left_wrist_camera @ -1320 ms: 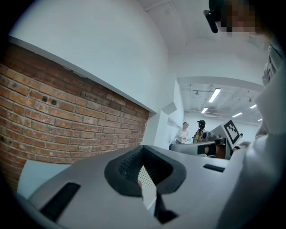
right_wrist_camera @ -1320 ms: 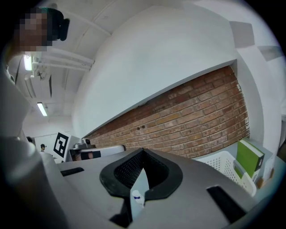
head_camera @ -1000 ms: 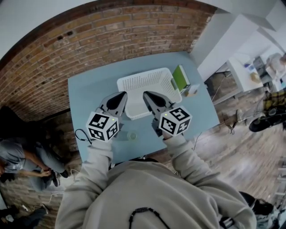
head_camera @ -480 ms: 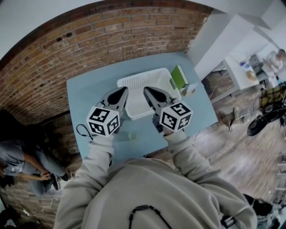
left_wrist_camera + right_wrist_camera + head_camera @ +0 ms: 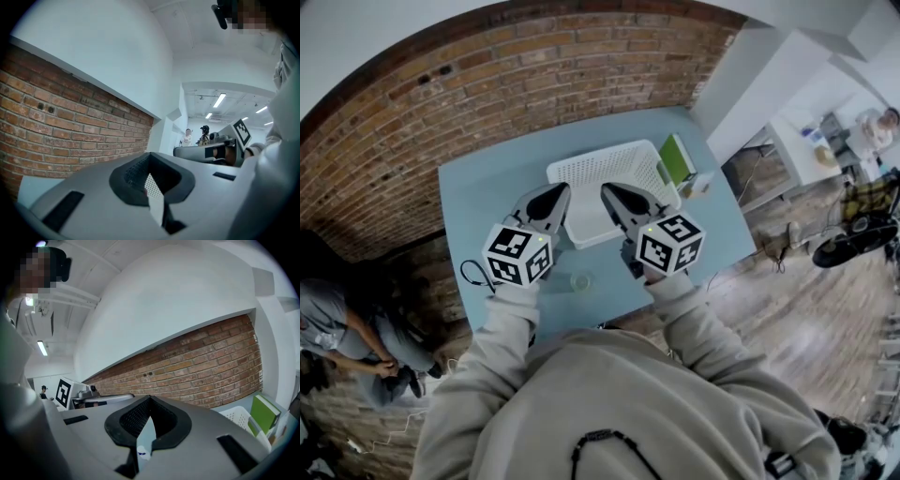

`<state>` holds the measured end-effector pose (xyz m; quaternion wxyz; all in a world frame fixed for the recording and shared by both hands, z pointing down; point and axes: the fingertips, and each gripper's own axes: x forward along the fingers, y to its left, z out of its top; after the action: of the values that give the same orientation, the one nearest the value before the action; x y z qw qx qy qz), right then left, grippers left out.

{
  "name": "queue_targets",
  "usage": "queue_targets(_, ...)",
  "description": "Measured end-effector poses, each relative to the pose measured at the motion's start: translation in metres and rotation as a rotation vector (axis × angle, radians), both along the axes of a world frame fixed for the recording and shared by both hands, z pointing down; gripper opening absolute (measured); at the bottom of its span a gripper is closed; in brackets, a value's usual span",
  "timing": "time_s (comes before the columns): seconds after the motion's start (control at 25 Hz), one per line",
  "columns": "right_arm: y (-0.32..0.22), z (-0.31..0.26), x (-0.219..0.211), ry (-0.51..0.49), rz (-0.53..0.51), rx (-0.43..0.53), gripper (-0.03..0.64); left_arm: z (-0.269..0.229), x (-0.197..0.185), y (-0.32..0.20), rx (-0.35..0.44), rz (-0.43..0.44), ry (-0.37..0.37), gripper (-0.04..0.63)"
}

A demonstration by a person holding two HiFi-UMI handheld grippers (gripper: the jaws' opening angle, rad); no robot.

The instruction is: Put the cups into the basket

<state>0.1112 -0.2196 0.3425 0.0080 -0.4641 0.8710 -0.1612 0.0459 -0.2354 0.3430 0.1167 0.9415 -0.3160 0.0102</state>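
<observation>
The blue table (image 5: 478,202) carries everything, and the white mesh basket (image 5: 614,178) at its middle is the landmark. The basket looks empty: only bare perforated floor shows inside it, so I judge that no cup has been put in yet and the task is at its start. A green box (image 5: 680,161) stands just beside the basket's right end.

The left gripper (image 5: 556,192) hangs over the basket's near left corner and the right gripper (image 5: 608,193) over its near edge, both pointing roughly level toward the brick wall. Each has its jaws pressed together with nothing pinched between them.

The one cup that I can make out, a small clear one (image 5: 578,281), stands on the table on the person's side of the basket, well apart from it and below the two grippers.

The next move calls for one gripper to draw back from the basket, tip downward, spread its jaws and settle them about the cup.
</observation>
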Motion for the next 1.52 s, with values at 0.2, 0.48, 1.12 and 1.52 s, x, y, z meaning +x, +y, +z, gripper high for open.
queue_targets(0.2, 0.005, 0.015, 0.000, 0.010, -0.006, -0.036, 0.011, 0.014, 0.003, 0.009, -0.025, 0.028, 0.000, -0.005)
queue_targets(0.48, 0.016, 0.052, -0.002, 0.009, -0.019, -0.114, 0.011, 0.054, -0.001, 0.018, -0.110, 0.021, -0.011, -0.005)
queue_targets(1.12, 0.049, 0.150, -0.024, -0.010, -0.063, -0.286, 0.011, 0.144, -0.027, 0.049, -0.287, -0.034, -0.036, -0.005)
queue_targets(1.52, 0.069, 0.206, -0.030, -0.002, -0.082, -0.390, 0.011, 0.199, -0.027, 0.073, -0.387, -0.024, -0.061, -0.005)
